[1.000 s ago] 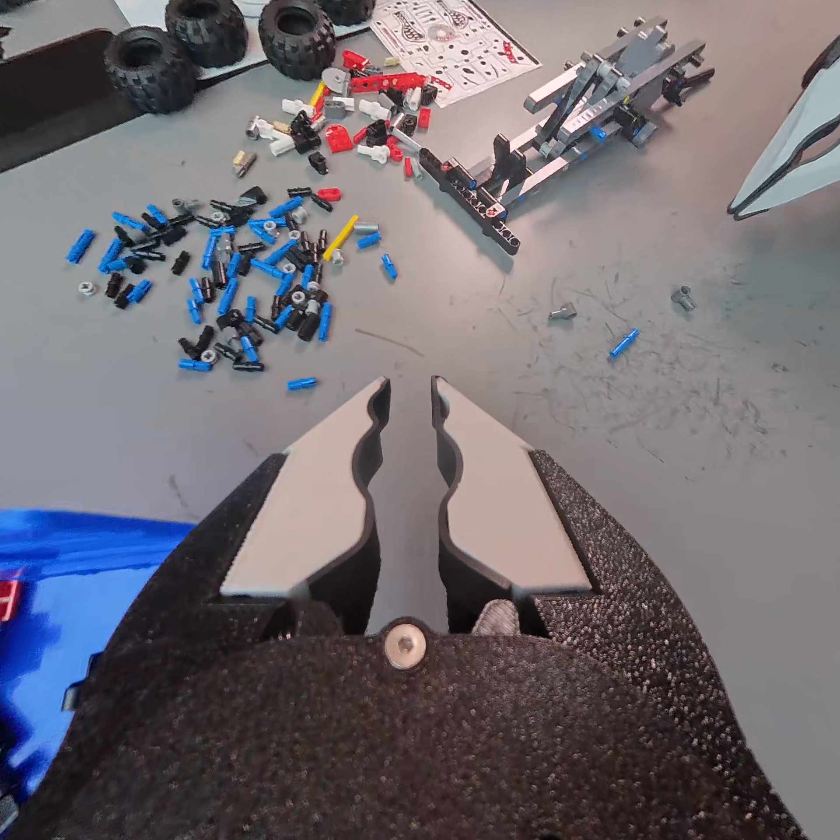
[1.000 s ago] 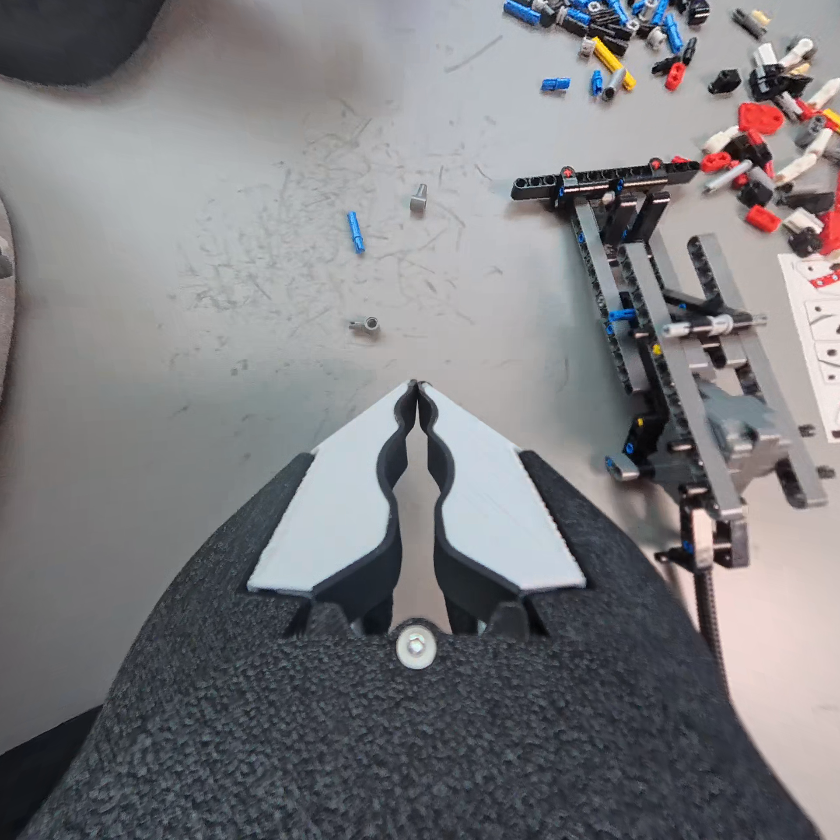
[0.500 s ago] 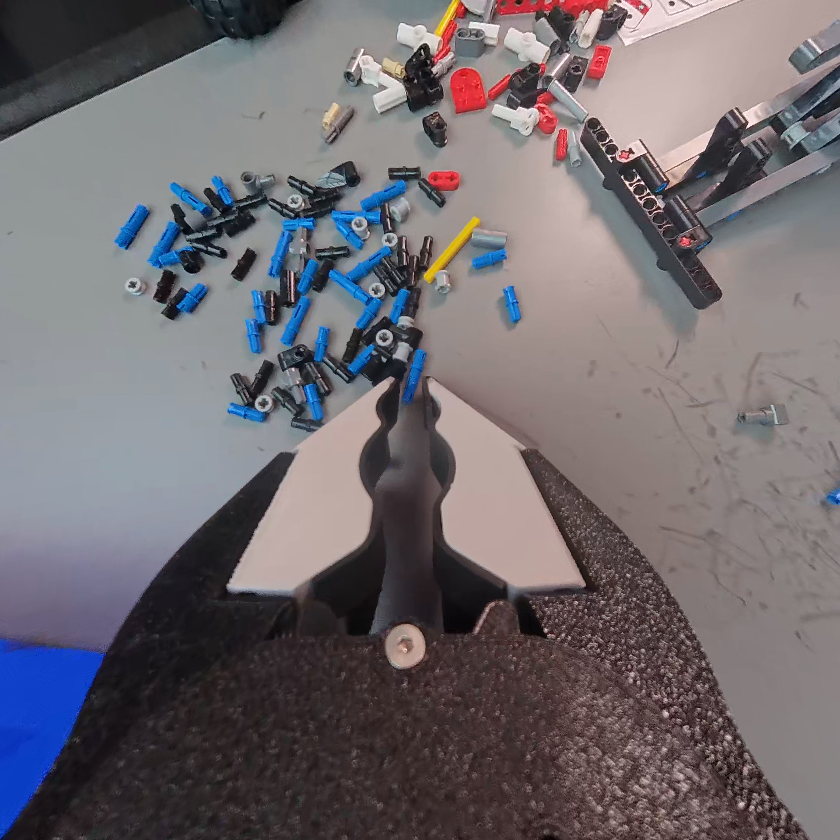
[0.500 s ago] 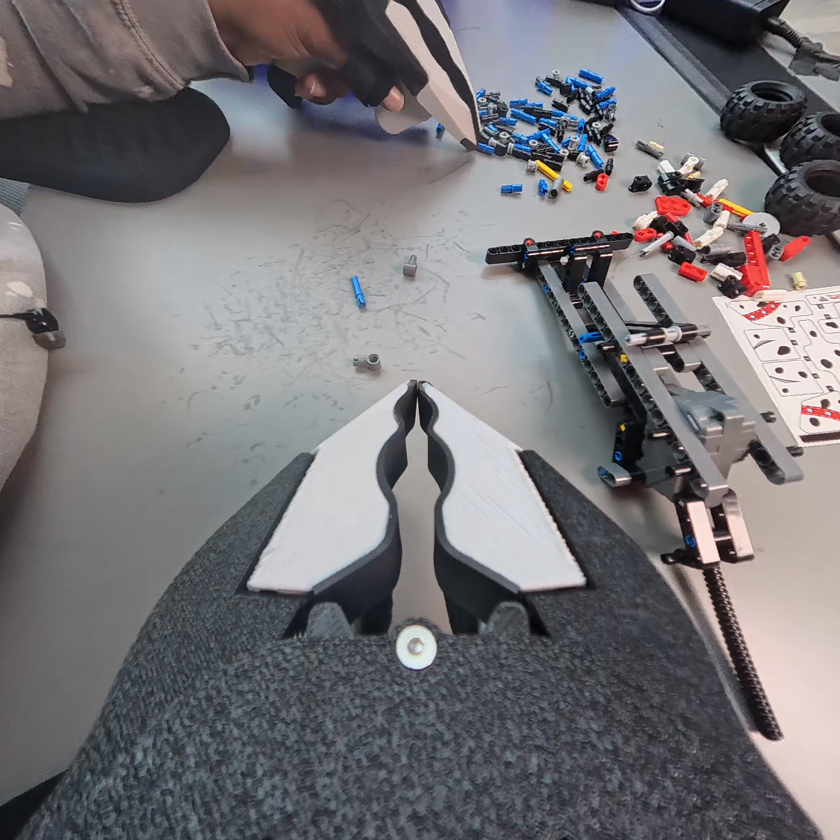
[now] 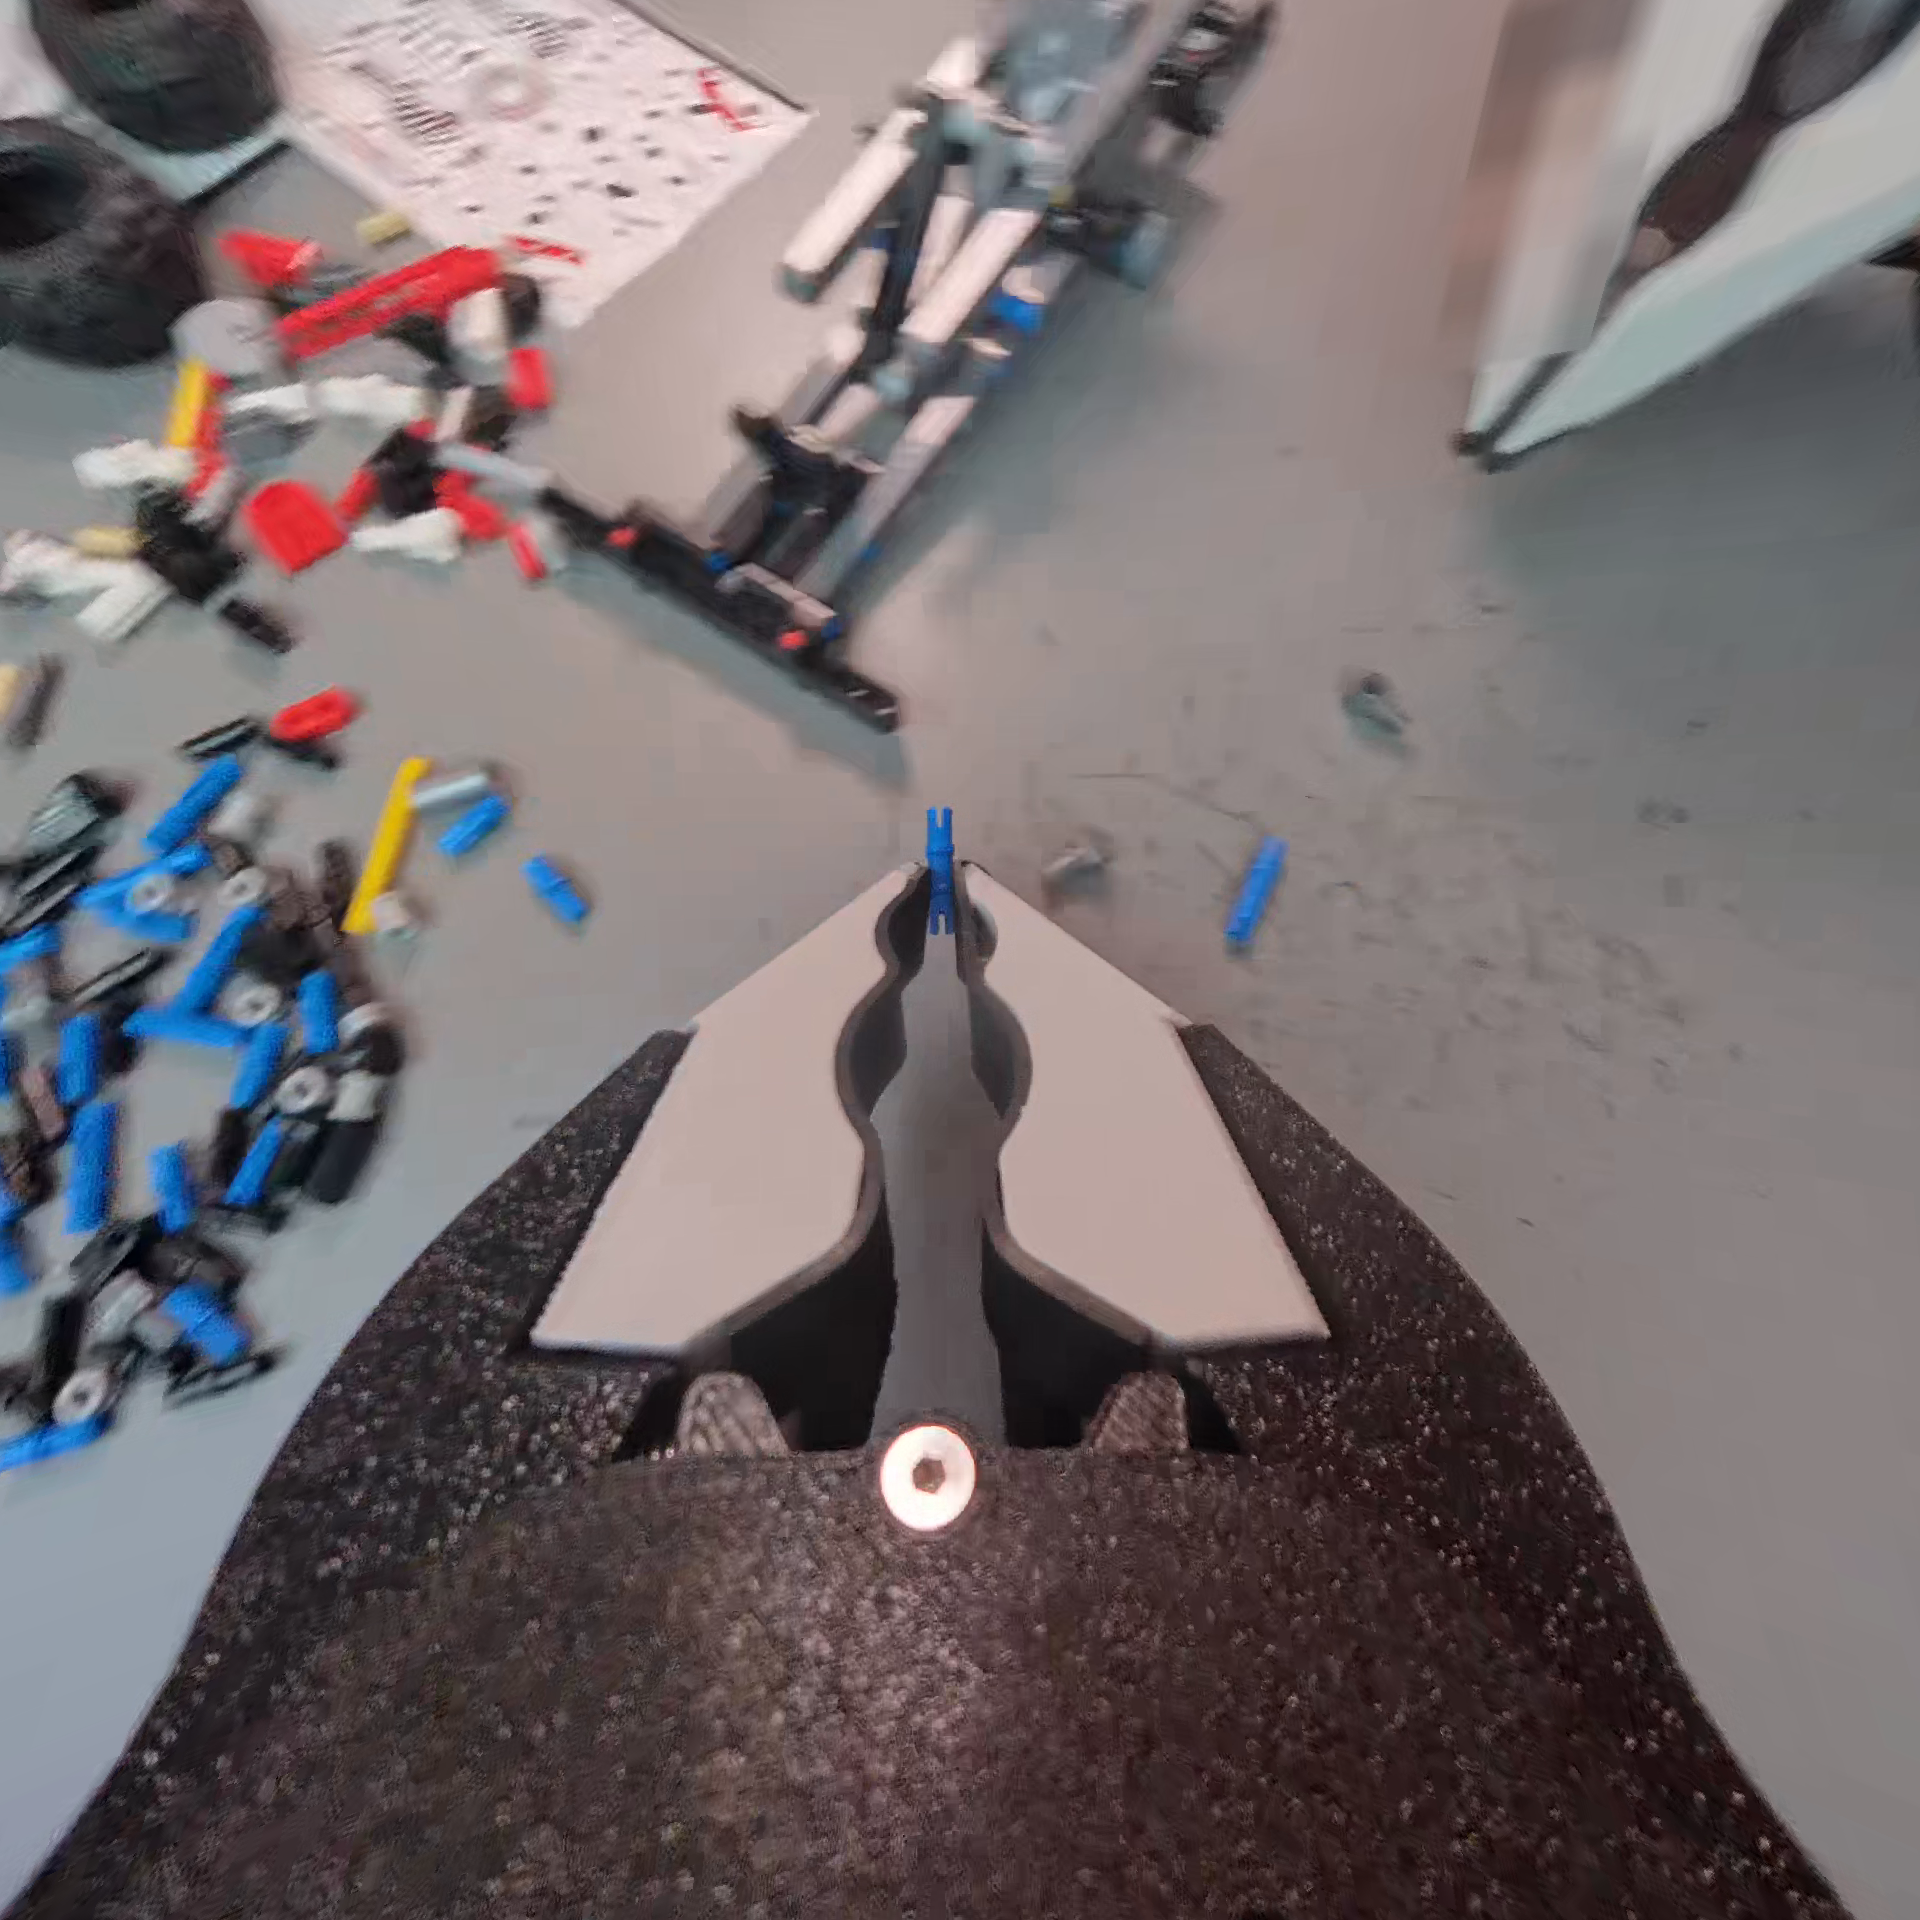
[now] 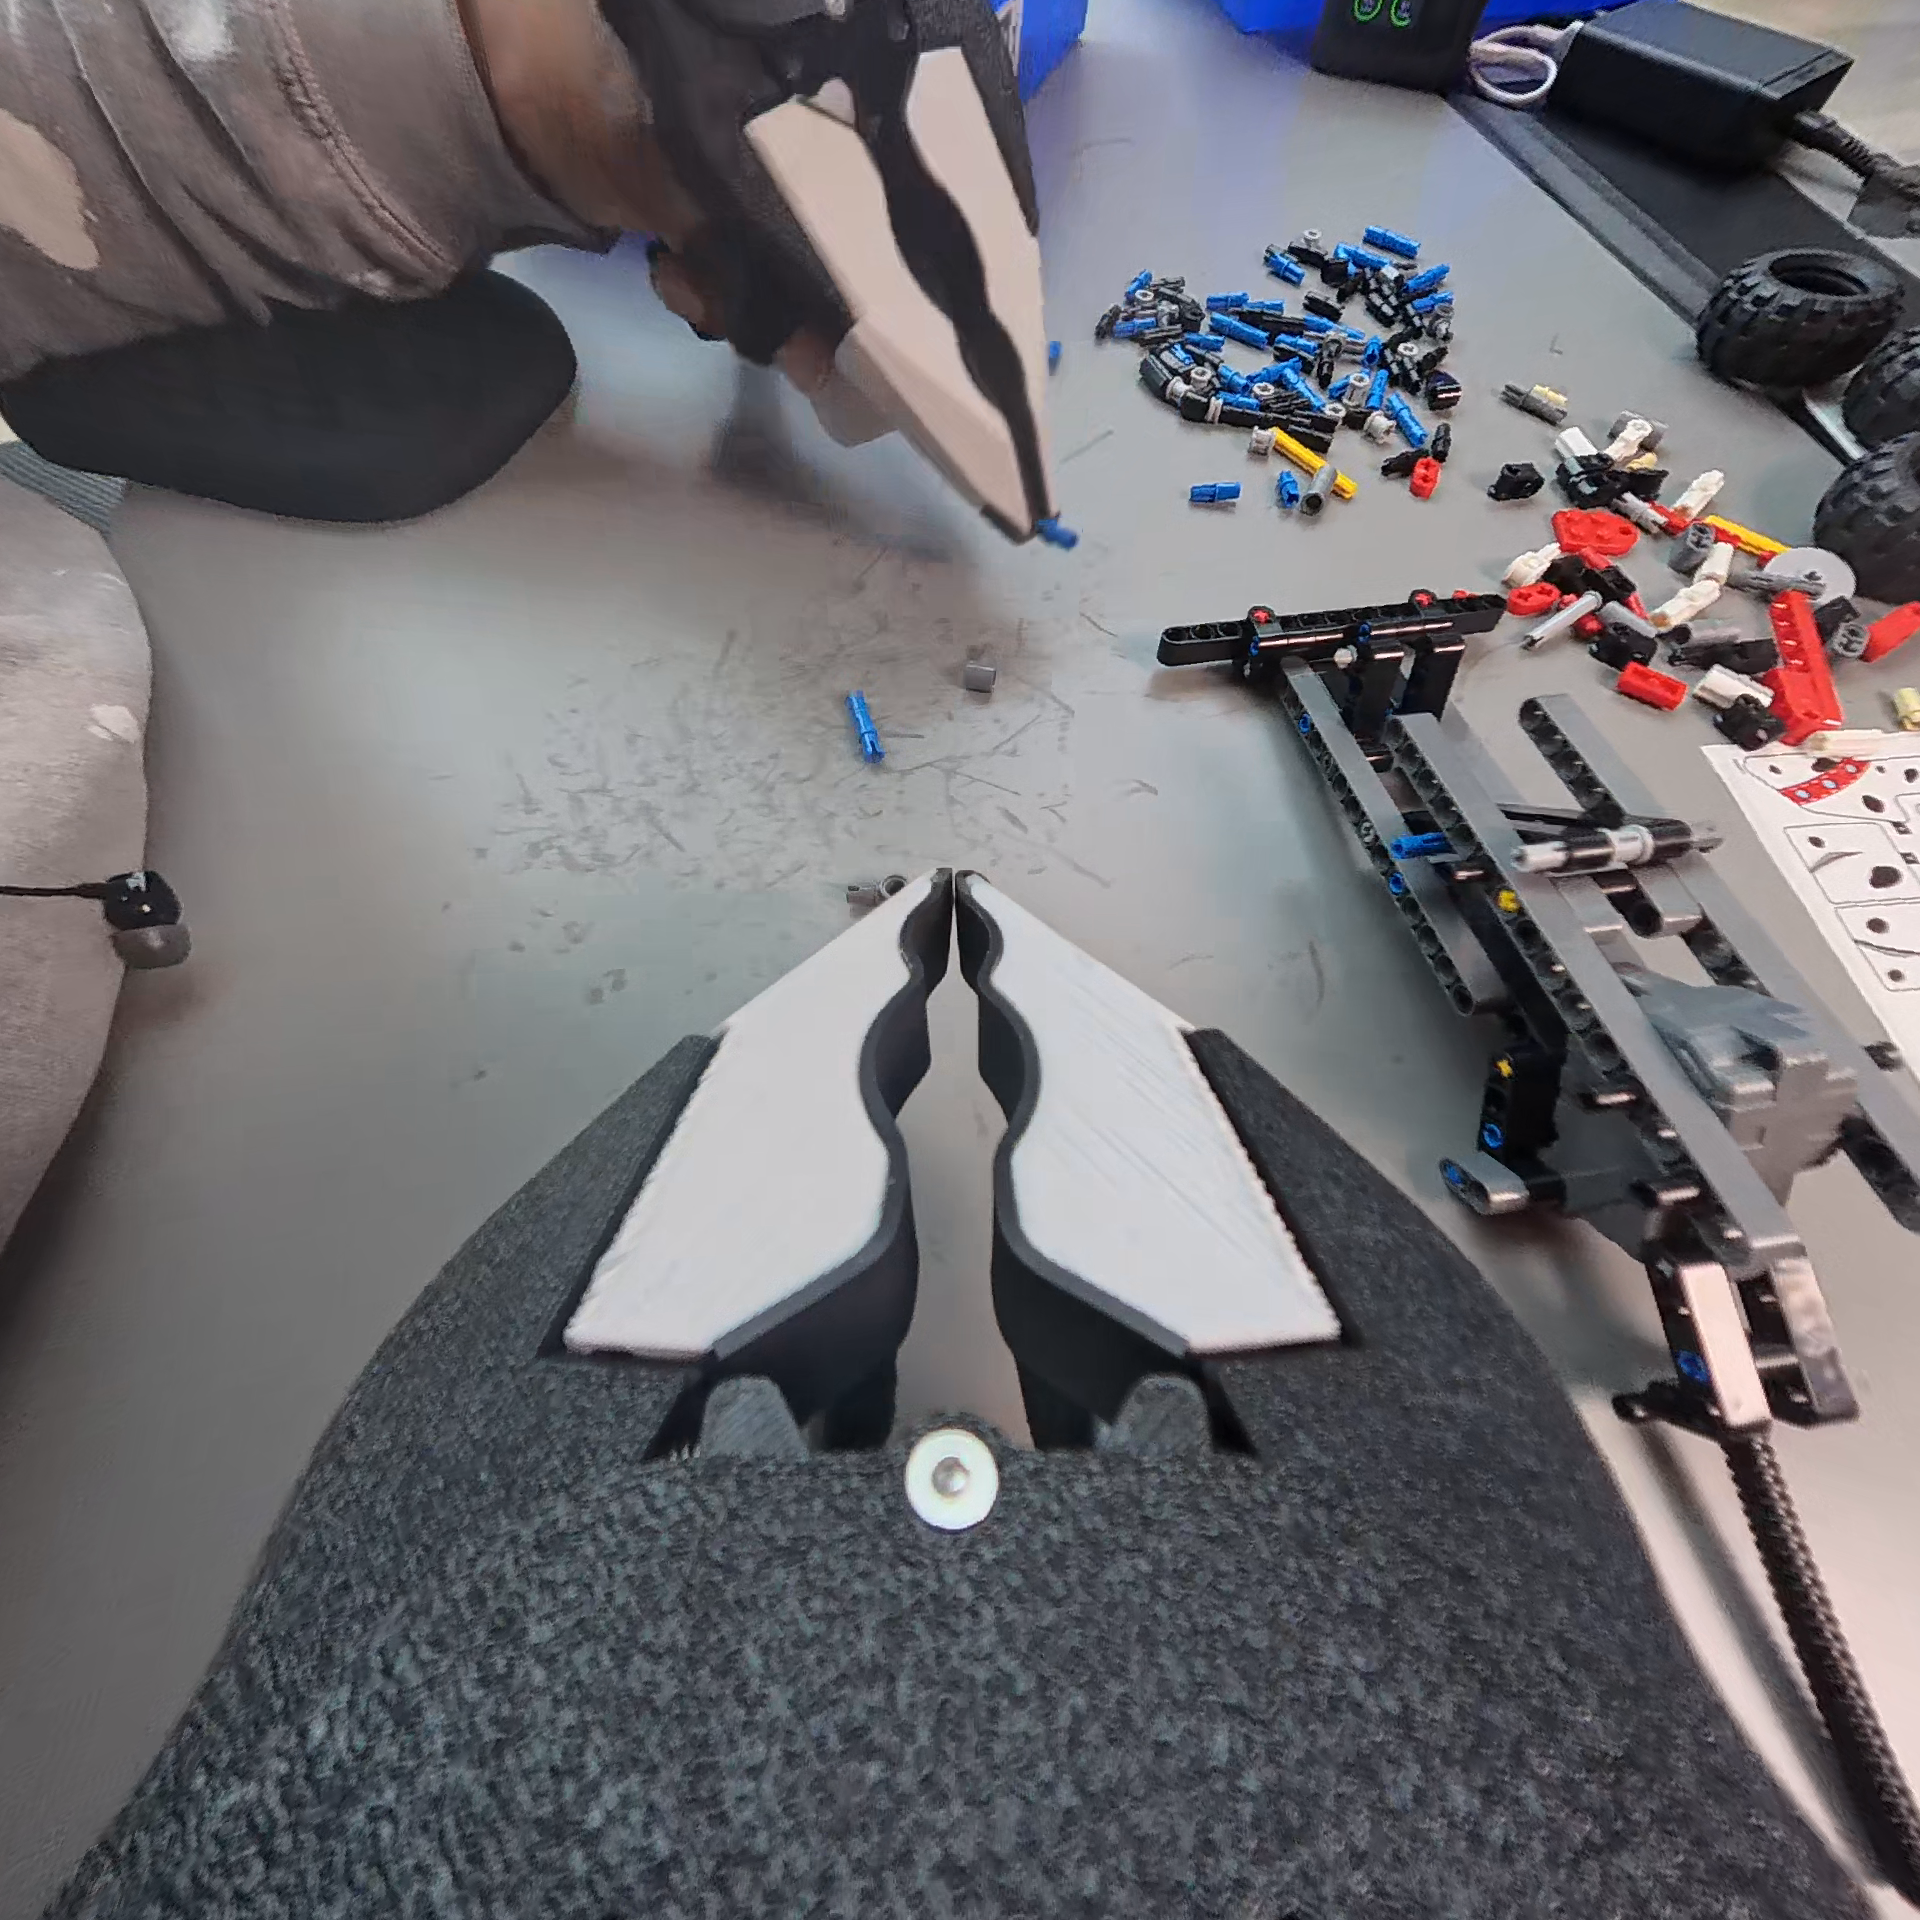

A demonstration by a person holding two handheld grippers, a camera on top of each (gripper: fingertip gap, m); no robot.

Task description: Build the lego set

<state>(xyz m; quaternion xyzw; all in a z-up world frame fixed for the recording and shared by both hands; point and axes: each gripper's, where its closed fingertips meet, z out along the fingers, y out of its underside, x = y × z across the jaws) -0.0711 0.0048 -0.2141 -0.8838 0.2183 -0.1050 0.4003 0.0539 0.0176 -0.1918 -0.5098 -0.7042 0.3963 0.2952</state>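
Observation:
My left gripper point(image 5: 940, 878) is shut on a small blue pin point(image 5: 939, 862) that sticks out past its tips; it holds the pin above the grey table. In the right wrist view the same gripper point(image 6: 1029, 525) and its pin point(image 6: 1058, 535) show at upper centre. The grey and black lego chassis point(image 5: 914, 322) lies beyond it, and at the right in the right wrist view point(image 6: 1579, 935). My right gripper point(image 6: 953, 883) is shut and empty, low over the table left of the chassis. It shows at top right in the left wrist view point(image 5: 1486, 442).
A pile of blue and black pins point(image 6: 1299, 348) and a pile of red, white and black parts point(image 6: 1704, 613) lie beyond the chassis. A loose blue pin point(image 6: 863, 724) and small grey pieces point(image 6: 979, 675) lie mid-table. Black tyres point(image 6: 1797, 312), a sticker sheet point(image 6: 1849, 842) and a sleeve point(image 6: 208, 187) border the area. Spacing between my two grippers at the tips: around 12 cm.
My left gripper went into the pin pile, closed on a blue pin, then lifted and swung right toward the chassis. My right gripper stayed shut and drew back a little.

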